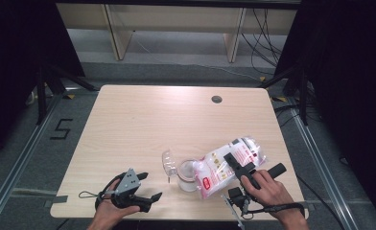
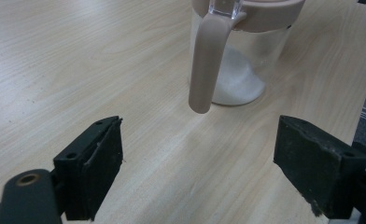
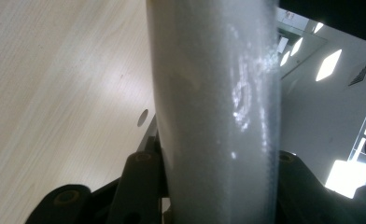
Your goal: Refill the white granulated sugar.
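Observation:
A clear jar (image 1: 188,176) with a pink rim stands near the table's front edge, its clear lid flap (image 1: 168,164) tipped open to the left. White powder lies in its bottom (image 2: 239,84), and its pink handle (image 2: 209,60) faces my left gripper. My right gripper (image 1: 238,165) is shut on a plastic bag of white powder (image 1: 215,167) with red print, held tilted with its lower end over the jar's mouth. The bag (image 3: 218,116) stands pinched between the black fingers (image 3: 141,182). My left gripper (image 1: 150,186) stays open just left of the jar, jaws wide apart around nothing (image 2: 200,163).
The light wooden table (image 1: 143,120) has a round cable hole (image 1: 217,99) near its back right. Dark curtains and metal floor rails flank the table. Desk legs and cables stand behind it.

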`<state>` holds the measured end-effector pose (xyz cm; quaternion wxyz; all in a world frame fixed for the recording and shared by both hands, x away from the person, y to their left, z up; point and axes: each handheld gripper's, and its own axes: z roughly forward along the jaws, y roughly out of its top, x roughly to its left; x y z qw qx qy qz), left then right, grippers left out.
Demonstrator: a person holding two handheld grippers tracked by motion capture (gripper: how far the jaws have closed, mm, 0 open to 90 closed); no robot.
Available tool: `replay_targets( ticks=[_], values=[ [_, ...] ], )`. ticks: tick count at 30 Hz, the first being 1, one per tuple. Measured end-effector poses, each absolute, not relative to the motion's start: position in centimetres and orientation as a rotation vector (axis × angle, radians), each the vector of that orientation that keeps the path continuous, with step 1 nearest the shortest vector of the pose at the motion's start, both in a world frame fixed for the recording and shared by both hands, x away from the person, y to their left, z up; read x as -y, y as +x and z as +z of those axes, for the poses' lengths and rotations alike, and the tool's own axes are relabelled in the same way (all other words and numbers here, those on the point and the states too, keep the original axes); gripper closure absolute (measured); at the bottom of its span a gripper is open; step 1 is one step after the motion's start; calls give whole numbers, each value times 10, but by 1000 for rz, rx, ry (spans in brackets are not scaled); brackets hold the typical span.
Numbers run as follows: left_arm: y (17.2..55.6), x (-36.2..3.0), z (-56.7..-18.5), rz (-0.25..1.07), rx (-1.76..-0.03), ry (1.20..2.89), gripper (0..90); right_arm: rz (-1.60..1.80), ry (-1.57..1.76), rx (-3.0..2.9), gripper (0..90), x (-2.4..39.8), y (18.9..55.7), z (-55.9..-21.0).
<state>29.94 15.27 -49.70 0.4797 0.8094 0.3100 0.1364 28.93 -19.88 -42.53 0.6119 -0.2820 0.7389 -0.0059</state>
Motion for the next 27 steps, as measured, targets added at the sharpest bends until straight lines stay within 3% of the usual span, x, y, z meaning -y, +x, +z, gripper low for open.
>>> replay_targets(
  ticks=[27],
  values=[
    [300,-153,-496,348,-754,1973,153,-2,-657,-1702,690,199,288,-425]
  ],
)
